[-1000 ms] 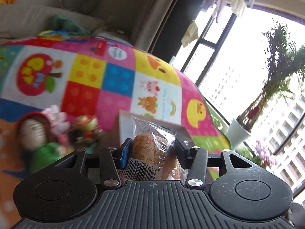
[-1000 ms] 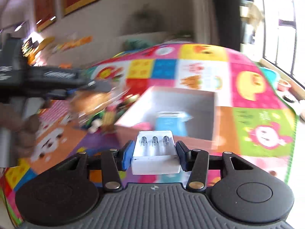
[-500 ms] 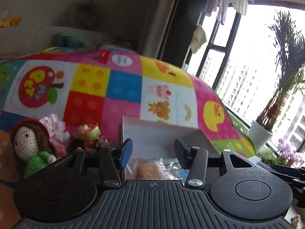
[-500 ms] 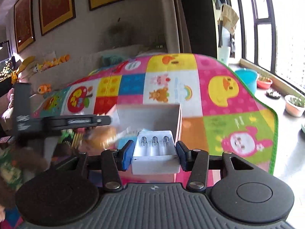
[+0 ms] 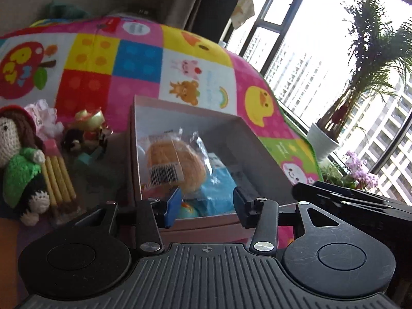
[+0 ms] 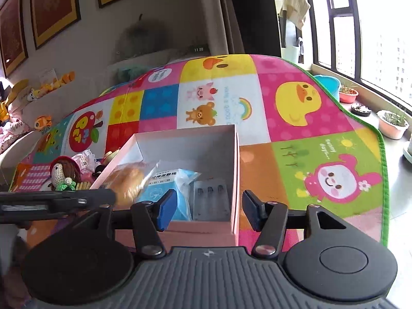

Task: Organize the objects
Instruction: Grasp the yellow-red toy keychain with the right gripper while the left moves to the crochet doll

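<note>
Bread in its clear wrapper (image 5: pixel 175 164) lies inside the pink box (image 5: pixel 260 154), toward the left wall, its barcode label facing up. Just right of it sits a blue packet of wipes (image 6: pixel 164 182), and against the right wall lies the white battery holder (image 6: pixel 211 200) with its three springs showing. The box stands on the bright patchwork play mat (image 6: pixel 296 103), close in front of both my tongs.

My left gripper (image 5: pixel 204 203) hangs over the near edge of the box with its jaws spread wide and nothing between them; through the gap I see the blue packet and a small round colourful thing I cannot make out. My right gripper (image 6: pixel 208 209) is likewise wide open and empty, poised above the near right corner of the box, the battery holder visible just beyond the gap.

Left of the box, on the mat, sit a crocheted doll (image 5: pixel 18 159) in a green dress, a pack of biscuit sticks (image 5: pixel 58 177) beside it, and a small gold-and-red figure (image 5: pixel 87 128) farther back. Potted plants (image 5: pixel 334 118) stand by the window on the far right.
</note>
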The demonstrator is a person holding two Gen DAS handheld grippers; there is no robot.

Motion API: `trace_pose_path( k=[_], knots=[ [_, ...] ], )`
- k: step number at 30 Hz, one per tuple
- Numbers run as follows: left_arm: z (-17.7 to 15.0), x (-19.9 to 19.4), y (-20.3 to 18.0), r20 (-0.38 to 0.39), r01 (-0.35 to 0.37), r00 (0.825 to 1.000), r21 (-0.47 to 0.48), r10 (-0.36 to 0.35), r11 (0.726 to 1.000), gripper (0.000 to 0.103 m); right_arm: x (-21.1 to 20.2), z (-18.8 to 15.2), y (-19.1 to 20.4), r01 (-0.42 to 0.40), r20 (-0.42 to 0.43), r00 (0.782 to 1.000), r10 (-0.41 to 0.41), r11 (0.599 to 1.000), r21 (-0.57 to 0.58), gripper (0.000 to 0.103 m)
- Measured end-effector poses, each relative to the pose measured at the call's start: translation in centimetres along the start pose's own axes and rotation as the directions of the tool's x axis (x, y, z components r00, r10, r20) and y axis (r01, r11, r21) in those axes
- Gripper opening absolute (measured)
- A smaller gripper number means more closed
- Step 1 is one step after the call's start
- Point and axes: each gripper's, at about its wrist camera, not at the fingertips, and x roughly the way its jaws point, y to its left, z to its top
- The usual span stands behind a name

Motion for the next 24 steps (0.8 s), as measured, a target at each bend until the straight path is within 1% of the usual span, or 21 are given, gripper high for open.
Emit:
trace_pose_path(
  k=[1, 2, 4, 6, 7, 8, 10, 13, 15, 17, 18, 19, 20, 21, 23, 24],
  knots=[
    [-0.1, 0.0, 0.1, 0.021, -0.003, 1.000, -0.006, 0.003, 1.000, 0.044, -0.6, 0.0, 0.1, 0.009, 0.008, 1.000, -0.009, 1.000, -0.013, 0.065],
    [0.0, -0.3, 0.1, 0.025, 0.004, 1.000, -0.015, -0.003, 1.000, 0.044, -1.2, 0.0, 0.3, 0.019, 0.018, 1.000, -0.019, 0.999, -0.030, 0.070],
    [-0.3, -1.6, 0.2, 0.050, 0.045, 0.998, -0.033, -0.043, 0.998, 0.044, -2.0, 0.2, 0.6, 0.035, 0.032, 0.999, -0.033, 0.997, -0.062, 0.074],
    [-0.9, -3.9, 0.2, 0.099, 0.062, 0.993, -0.024, -0.059, 0.998, 0.044, -2.4, 0.5, 1.3, 0.038, 0.030, 0.999, -0.036, 0.996, -0.086, 0.074],
    [-1.5, -5.0, 0.5, 0.127, 0.055, 0.990, -0.017, -0.052, 0.998, 0.044, -2.4, 0.6, 1.8, 0.034, 0.026, 0.999, -0.032, 0.995, -0.098, 0.074],
    [-2.0, -6.4, 1.0, 0.155, 0.040, 0.987, -0.013, -0.037, 0.999, 0.044, -2.4, 1.0, 2.4, 0.023, 0.020, 1.000, -0.021, 0.994, -0.110, 0.074],
    [-3.4, -8.5, 2.8, 0.203, -0.012, 0.979, -0.022, 0.017, 1.000, 0.045, -2.0, 1.6, 4.0, -0.013, -0.002, 1.000, 0.013, 0.991, -0.132, 0.074],
    [-4.7, -11.0, 7.3, 0.242, -0.119, 0.960, -0.092, 0.138, 0.989, 0.045, -0.8, 3.2, 7.4, -0.093, -0.058, 0.995, 0.086, 0.986, -0.137, 0.075],
    [-5.1, -11.8, 11.0, 0.238, -0.175, 0.948, -0.170, 0.213, 0.970, 0.045, 1.0, 4.6, 10.1, -0.154, -0.110, 0.984, 0.141, 0.982, -0.114, 0.078],
    [-5.6, -12.4, 14.4, 0.246, -0.217, 0.928, -0.257, 0.281, 0.942, 0.045, 3.5, 6.0, 13.1, -0.204, -0.166, 0.968, 0.188, 0.976, -0.081, 0.078],
    [-5.8, -12.6, 16.0, 0.245, -0.235, 0.918, -0.299, 0.312, 0.925, 0.045, 4.9, 6.7, 14.6, -0.215, -0.189, 0.962, 0.198, 0.974, -0.069, 0.078],
    [-6.1, -12.7, 17.3, 0.237, -0.245, 0.912, -0.339, 0.334, 0.908, 0.045, 6.5, 7.3, 16.1, -0.216, -0.212, 0.957, 0.199, 0.975, -0.060, 0.078],
    [-6.5, -12.8, 18.4, 0.229, -0.241, 0.911, -0.377, 0.342, 0.894, 0.044, 8.2, 7.8, 17.5, -0.208, -0.234, 0.953, 0.191, 0.977, -0.051, 0.078],
    [-6.8, -12.8, 19.3, 0.227, -0.224, 0.915, -0.405, 0.335, 0.886, 0.044, 10.0, 8.3, 18.9, -0.197, -0.254, 0.951, 0.178, 0.979, -0.051, 0.078],
    [-7.1, -12.8, 20.3, 0.232, -0.171, 0.926, -0.441, 0.296, 0.881, 0.044, 13.6, 9.1, 21.3, -0.148, -0.273, 0.954, 0.121, 0.986, -0.082, 0.078],
    [-7.1, -12.9, 20.1, 0.249, -0.151, 0.927, -0.439, 0.281, 0.886, 0.044, 15.5, 9.3, 22.2, -0.114, -0.281, 0.956, 0.083, 0.989, -0.095, 0.078]
  ],
)
